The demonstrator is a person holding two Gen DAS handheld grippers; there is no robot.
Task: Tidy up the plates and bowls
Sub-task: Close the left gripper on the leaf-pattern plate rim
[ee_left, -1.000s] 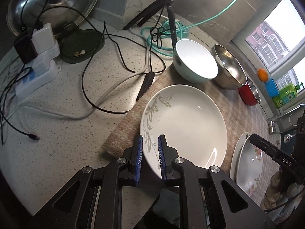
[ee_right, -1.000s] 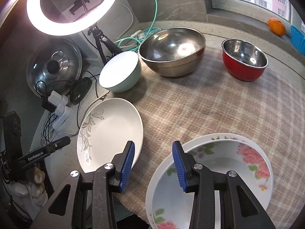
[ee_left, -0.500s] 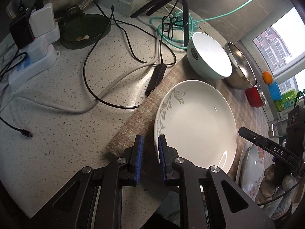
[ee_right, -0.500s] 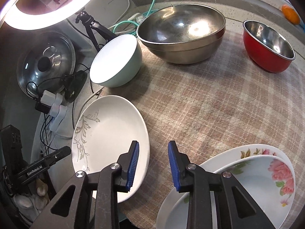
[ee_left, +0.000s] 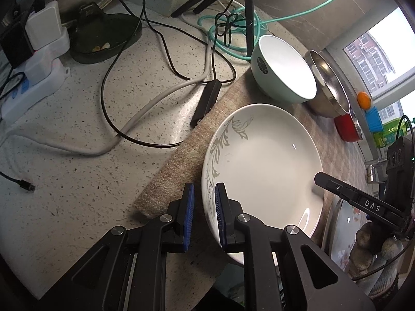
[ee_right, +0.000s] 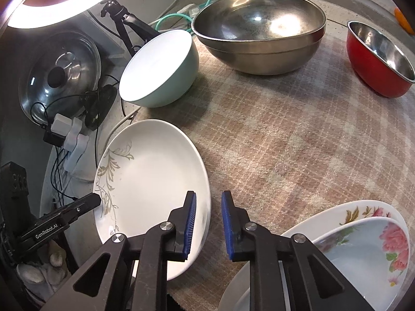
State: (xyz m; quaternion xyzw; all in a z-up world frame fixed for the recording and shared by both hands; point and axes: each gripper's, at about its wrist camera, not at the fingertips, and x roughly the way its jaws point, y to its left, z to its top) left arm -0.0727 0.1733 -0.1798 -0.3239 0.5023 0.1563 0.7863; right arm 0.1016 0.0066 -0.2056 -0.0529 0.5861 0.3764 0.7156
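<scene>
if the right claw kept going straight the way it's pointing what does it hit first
Probably the cloth: the right claw hangs open with the white plate's rim just at its left finger. Farther along that line stands the steel bowl, though depth is hard to judge.

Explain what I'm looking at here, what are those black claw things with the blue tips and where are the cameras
They are hand-held grippers, one in each of a person's hands, with a fisheye camera on each looking along its fingers. One picture is from the left gripper, the other from the right gripper. On the checked cloth lie a white leaf-patterned plate, two stacked flowered plates, a mint bowl, a steel bowl and a red bowl. Both grippers straddle opposite edges of the white plate, jaws apart; nothing is clamped yet.
</scene>
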